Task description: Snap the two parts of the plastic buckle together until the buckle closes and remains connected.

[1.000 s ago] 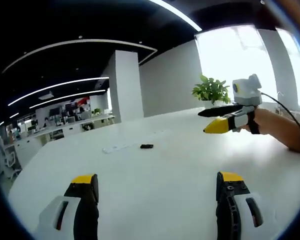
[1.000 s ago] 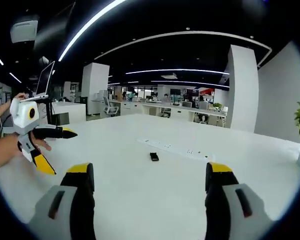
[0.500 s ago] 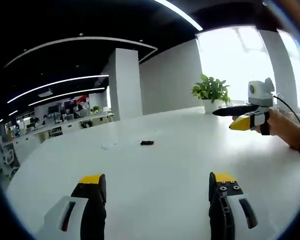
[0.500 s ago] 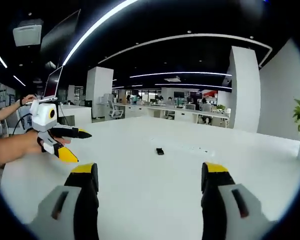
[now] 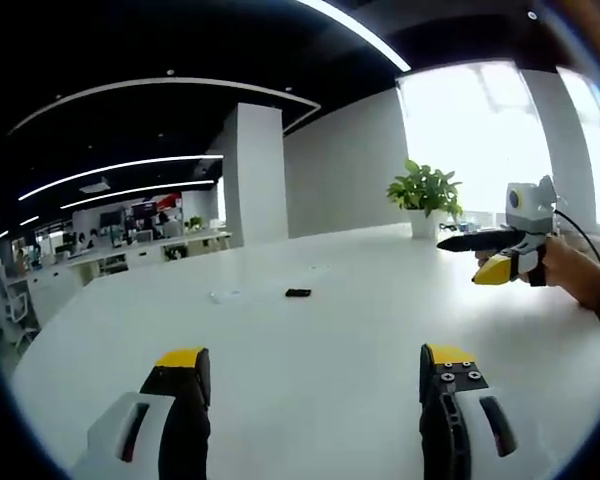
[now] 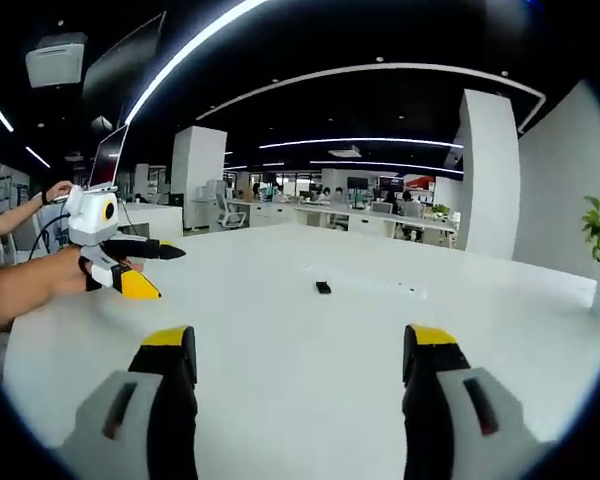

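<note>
Both of my hand-held grippers are released, holding nothing. Left hand-held gripper has its yellow-tipped jaws wide apart over bare white worktop; right hand-held gripper the same. Each one also shows from the other's camera: the right at 3 o'clock in the left gripper view, the left at 9 o'clock in the right gripper view, jaws splayed, both lifted off the surface.

Target is the small black plastic buckle, lying flat on the worktop well ahead of the jaws, near centre of the left gripper view, and at about 12 o'clock from the jaws in the right gripper view.

Risks as I see them:
- Buckle is tiny and low; closing on it off-centre would likely skid it across the smooth top.
- Too small to tell if it's one piece or two, or already mated. I can't judge orientation of prongs, so a blind push could jam rather than latch.
- Pale strip lying near it could get snagged.
</note>
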